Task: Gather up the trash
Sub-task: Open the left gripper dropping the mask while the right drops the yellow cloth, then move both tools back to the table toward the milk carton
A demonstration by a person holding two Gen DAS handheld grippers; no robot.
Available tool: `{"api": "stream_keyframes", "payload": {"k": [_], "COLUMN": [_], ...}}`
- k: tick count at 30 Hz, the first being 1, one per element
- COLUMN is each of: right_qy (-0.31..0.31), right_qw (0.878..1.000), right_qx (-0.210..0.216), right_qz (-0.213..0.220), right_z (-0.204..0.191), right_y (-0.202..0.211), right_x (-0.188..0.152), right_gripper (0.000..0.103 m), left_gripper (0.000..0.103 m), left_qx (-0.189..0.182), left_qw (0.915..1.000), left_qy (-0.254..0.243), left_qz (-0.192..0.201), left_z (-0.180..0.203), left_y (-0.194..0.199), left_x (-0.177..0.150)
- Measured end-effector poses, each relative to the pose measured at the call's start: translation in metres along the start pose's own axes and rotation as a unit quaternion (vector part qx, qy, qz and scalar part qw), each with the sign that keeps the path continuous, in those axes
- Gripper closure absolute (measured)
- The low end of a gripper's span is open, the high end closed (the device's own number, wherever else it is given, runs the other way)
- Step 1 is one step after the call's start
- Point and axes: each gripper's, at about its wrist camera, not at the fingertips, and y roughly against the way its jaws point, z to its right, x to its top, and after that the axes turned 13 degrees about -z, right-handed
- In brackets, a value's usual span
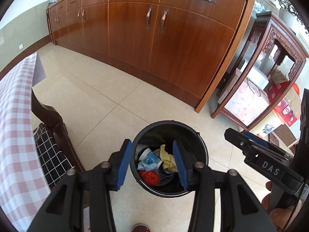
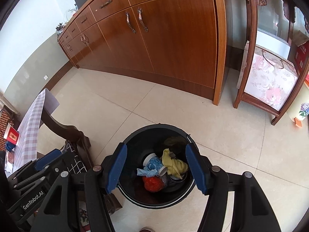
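While you've got both grippers hanging over the black trash bin (image 2: 135,195), neither one is holding anything. Your left gripper (image 1: 152,166) has its blue pads (image 1: 123,164) spread apart with nothing between them, and your right gripper (image 2: 158,169) is spread even wider, also empty. Inside the bin sit a blue-patterned paper cup (image 2: 153,163), a yellow cloth (image 2: 174,164), a crumpled light-blue scrap (image 2: 145,172) and a red wad (image 2: 152,183), all bunched together. Left of the bin is a dark wooden table leg (image 2: 63,129) under a pink checked tablecloth (image 1: 13,135); behind the bin runs a brown wooden cabinet (image 1: 154,38).
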Motion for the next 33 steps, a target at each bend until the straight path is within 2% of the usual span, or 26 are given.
{"api": "stream_keyframes", "payload": {"k": [10,16,19,26,33], "right_qy": [0.036,0.078,0.104,0.168,0.231], "right_qw": [0.998,0.994,0.991,0.978,0.961], "right_qx": [0.027,0.054,0.072,0.111,0.148], "right_qz": [0.032,0.050,0.053,0.045,0.024], "right_z": [-0.045,-0.099,-0.133,-0.213,-0.298], "right_y": [0.053,0.075,0.081,0.080,0.068], "right_x": [-0.011,-0.018,-0.023,-0.038,-0.059], "right_gripper": [0.035,0.033,0.030,0.029,0.029], "left_gripper": [0.057,0.057,0.053,0.050,0.050], "left_qx": [0.002,0.022,0.038,0.100,0.144], "left_qw": [0.9987,0.9953,0.9916,0.9772,0.9559], "left_qy": [0.033,0.072,0.101,0.161,0.233], "left_qz": [0.039,0.060,0.071,0.096,0.107], "left_z": [-0.035,-0.078,-0.105,-0.171,-0.249], "left_y": [0.067,0.103,0.120,0.155,0.181], "left_x": [-0.023,-0.045,-0.057,-0.085,-0.122]}}
